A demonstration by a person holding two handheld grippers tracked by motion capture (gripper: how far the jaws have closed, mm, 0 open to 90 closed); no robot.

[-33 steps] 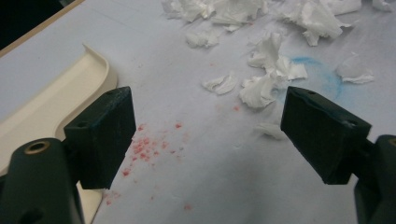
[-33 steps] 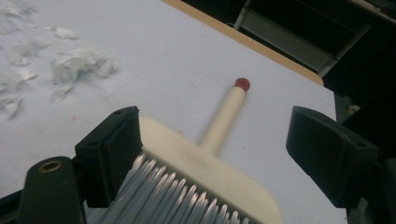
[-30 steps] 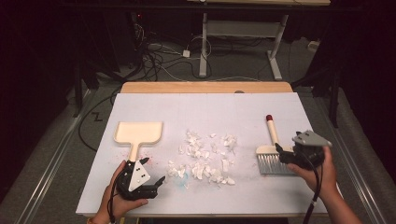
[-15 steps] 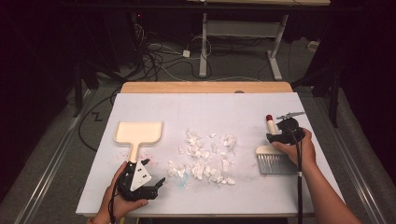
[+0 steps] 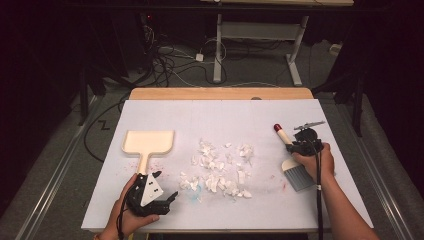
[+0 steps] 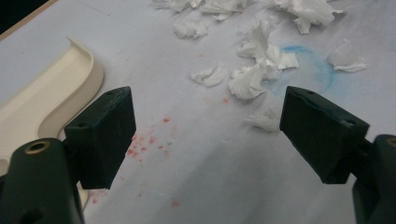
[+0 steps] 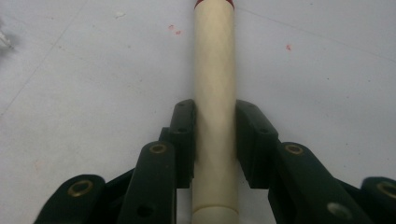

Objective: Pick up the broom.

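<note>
Jaws of the right hand-held gripper [image 7: 215, 140] had just been closing and pinched the brush handle [image 7: 214, 79] low down, near the bristles [image 5: 300, 177], with the brush lying flat on the tabletop [image 5: 240, 115] to the right of the paper scraps [image 5: 220, 170]. Gripped so near one end, the brush could pivot or slip when lifted. Left of the scraps, the left hand-held gripper [image 6: 205, 135] stood wide and empty beside the dustpan [image 5: 149, 142], which might slide if swept against unheld.
</note>
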